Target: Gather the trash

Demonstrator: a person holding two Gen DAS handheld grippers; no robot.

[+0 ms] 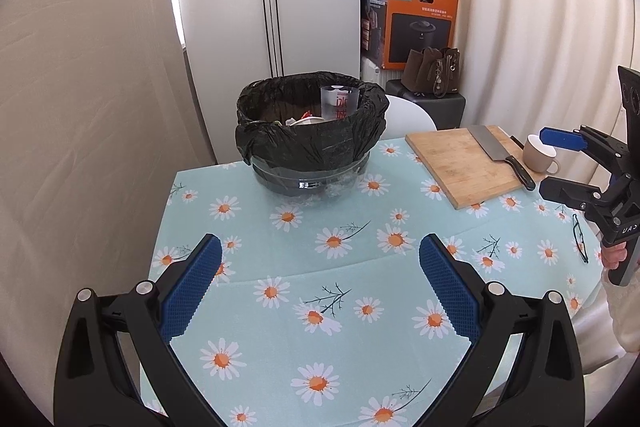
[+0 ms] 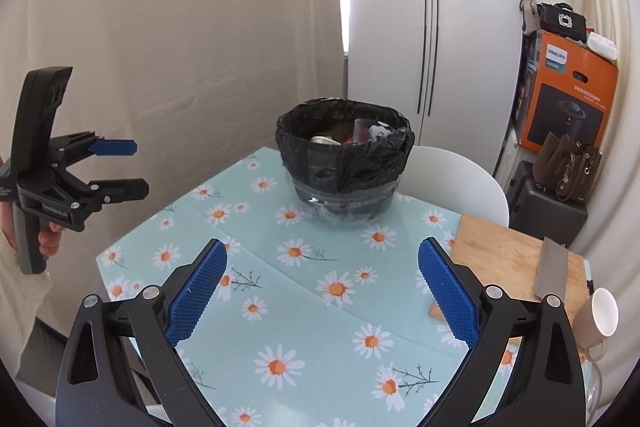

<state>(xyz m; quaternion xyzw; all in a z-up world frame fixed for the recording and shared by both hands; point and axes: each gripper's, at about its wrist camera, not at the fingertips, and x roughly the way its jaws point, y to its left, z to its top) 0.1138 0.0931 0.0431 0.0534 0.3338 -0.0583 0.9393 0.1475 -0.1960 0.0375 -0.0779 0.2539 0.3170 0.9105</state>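
Observation:
A bin lined with a black bag (image 1: 310,141) stands at the far side of the daisy-print table (image 1: 304,227); it also shows in the right wrist view (image 2: 346,167). Trash lies inside it, with a clear plastic cup (image 1: 338,103) sticking up. My left gripper (image 1: 320,279) is open and empty above the table, well short of the bin. My right gripper (image 2: 322,283) is open and empty too. Each gripper shows in the other's view, the right one (image 1: 554,163) at the right edge and the left one (image 2: 132,165) at the left edge.
A wooden cutting board (image 1: 466,163) with a cleaver (image 1: 500,155) lies at the table's right. A beige mug (image 1: 538,153) stands beside it. Eyeglasses (image 1: 580,237) lie near the right edge. A white chair (image 2: 456,179) stands behind the table. Boxes and bags (image 1: 412,23) are stacked beyond.

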